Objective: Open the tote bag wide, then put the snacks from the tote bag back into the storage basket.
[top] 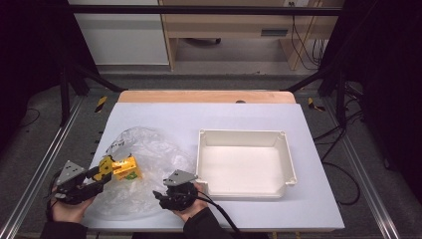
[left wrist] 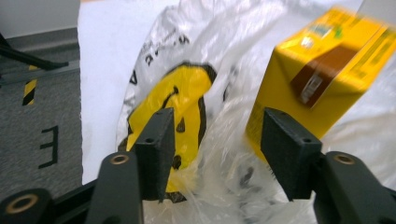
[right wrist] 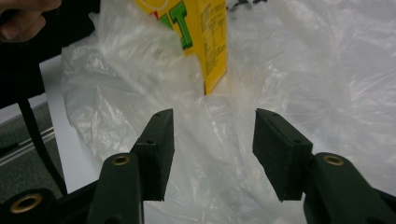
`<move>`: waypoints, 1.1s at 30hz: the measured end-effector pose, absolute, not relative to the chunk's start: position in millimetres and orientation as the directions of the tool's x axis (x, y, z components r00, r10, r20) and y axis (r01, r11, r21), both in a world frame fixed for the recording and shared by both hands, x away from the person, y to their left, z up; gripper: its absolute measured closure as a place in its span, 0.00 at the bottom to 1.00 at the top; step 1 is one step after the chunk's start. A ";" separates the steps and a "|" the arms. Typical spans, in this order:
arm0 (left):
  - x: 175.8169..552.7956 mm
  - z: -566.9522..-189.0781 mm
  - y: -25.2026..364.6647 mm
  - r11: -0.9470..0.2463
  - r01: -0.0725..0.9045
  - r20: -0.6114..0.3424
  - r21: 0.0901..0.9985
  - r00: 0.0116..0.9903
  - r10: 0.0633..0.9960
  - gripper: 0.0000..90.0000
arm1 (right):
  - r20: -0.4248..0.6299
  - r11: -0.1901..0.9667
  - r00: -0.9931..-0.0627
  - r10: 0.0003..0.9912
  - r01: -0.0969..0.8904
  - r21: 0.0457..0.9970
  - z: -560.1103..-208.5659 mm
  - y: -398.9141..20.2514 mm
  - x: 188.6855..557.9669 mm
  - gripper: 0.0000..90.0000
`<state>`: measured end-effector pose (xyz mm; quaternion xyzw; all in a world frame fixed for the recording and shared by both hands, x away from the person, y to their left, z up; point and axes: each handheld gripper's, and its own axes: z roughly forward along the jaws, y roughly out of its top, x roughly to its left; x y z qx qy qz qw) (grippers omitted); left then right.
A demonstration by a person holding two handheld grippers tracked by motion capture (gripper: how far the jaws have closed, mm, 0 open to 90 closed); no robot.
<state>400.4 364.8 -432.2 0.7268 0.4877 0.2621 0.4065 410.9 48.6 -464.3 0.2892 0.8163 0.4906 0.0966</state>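
Note:
A crumpled clear plastic bag [top: 154,154] with a yellow and black print lies on the left of the white table. A yellow carton [top: 126,168] rests on its side within the bag's folds. My left gripper [top: 102,175] is at the bag's left edge. In the left gripper view it [left wrist: 215,149] stands open, with loose plastic [left wrist: 224,163] between the jaws and the carton [left wrist: 317,79] just beyond the right jaw. My right gripper [top: 158,195] is at the bag's near right edge. Its own view shows it [right wrist: 212,144] open over the plastic [right wrist: 303,70], short of the carton [right wrist: 205,37].
An empty white tray [top: 201,149] stands right of the bag, its near left corner close beside the right gripper. The wooden table edge [top: 206,96] runs along the back. A metal rail [top: 30,184] borders the table's left side. The other hand [right wrist: 23,11] is at the top left of the right gripper view.

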 end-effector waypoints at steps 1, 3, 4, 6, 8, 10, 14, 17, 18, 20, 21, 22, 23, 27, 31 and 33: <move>398.9 -429.3 365.6 -0.185 0.489 -0.021 0.853 0.387 0.922 0.48 | 0.130 0.342 -0.812 0.568 0.377 0.861 -461.5 46.8 411.1 0.53; 395.7 -423.6 367.4 -0.164 0.471 -0.035 0.867 0.384 0.923 0.46 | 0.132 0.325 -0.812 0.568 0.369 0.871 -456.5 42.7 411.2 0.53; 394.1 -420.6 368.2 -0.152 0.464 -0.042 0.873 0.383 0.923 0.46 | 0.133 0.319 -0.813 0.567 0.365 0.874 -454.3 40.9 411.2 0.53; 391.1 -414.2 369.1 -0.136 0.439 -0.048 0.888 0.383 0.923 0.45 | 0.129 0.309 -0.814 0.566 0.355 0.882 -449.7 37.2 410.6 0.53; 388.9 -407.0 369.6 -0.128 0.420 -0.049 0.899 0.387 0.921 0.44 | 0.129 0.301 -0.816 0.564 0.349 0.887 -446.2 34.0 410.5 0.53; 386.9 -400.1 368.9 -0.126 0.398 -0.048 0.909 0.400 0.915 0.44 | 0.126 0.286 -0.815 0.566 0.337 0.897 -441.1 29.3 410.7 0.53; 385.5 -389.2 364.4 -0.142 0.374 -0.033 0.916 0.425 0.904 0.41 | 0.127 0.262 -0.805 0.579 0.331 0.907 -430.4 20.8 413.3 0.50; 385.8 -385.2 358.1 -0.164 0.370 -0.022 0.915 0.450 0.893 0.39 | 0.126 0.247 -0.794 0.595 0.329 0.911 -422.2 13.7 416.2 0.47; 386.2 -384.7 356.3 -0.169 0.372 -0.020 0.913 0.454 0.891 0.38 | 0.121 0.244 -0.789 0.602 0.326 0.913 -419.4 10.2 417.4 0.45; 387.2 -383.5 351.8 -0.187 0.378 -0.012 0.907 0.467 0.884 0.36 | 0.119 0.237 -0.780 0.614 0.326 0.915 -415.8 5.0 419.2 0.43; 388.2 -383.0 349.7 -0.195 0.383 -0.011 0.903 0.474 0.880 0.36 | 0.117 0.234 -0.776 0.619 0.325 0.916 -413.6 1.5 420.4 0.42; 389.2 -382.2 347.7 -0.206 0.389 -0.006 0.898 0.479 0.878 0.35 | 0.119 0.227 -0.769 0.628 0.328 0.917 -411.4 -2.0 421.6 0.41; 389.9 -381.6 345.9 -0.216 0.387 0.001 0.896 0.485 0.875 0.34 | 0.120 0.222 -0.763 0.635 0.330 0.918 -409.1 -5.7 423.1 0.40; 395.6 -378.0 342.3 -0.237 0.391 0.008 0.889 0.506 0.863 0.31 | 0.104 0.221 -0.737 0.667 0.329 0.918 -398.6 -22.1 429.0 0.37; 401.9 -378.2 338.5 -0.256 0.398 0.014 0.881 0.520 0.854 0.29 | 0.089 0.223 -0.719 0.689 0.328 0.918 -388.4 -43.1 430.6 0.36; 405.7 -380.1 336.0 -0.273 0.399 0.026 0.875 0.525 0.851 0.29 | 0.085 0.218 -0.712 0.697 0.323 0.921 -384.7 -56.6 428.5 0.36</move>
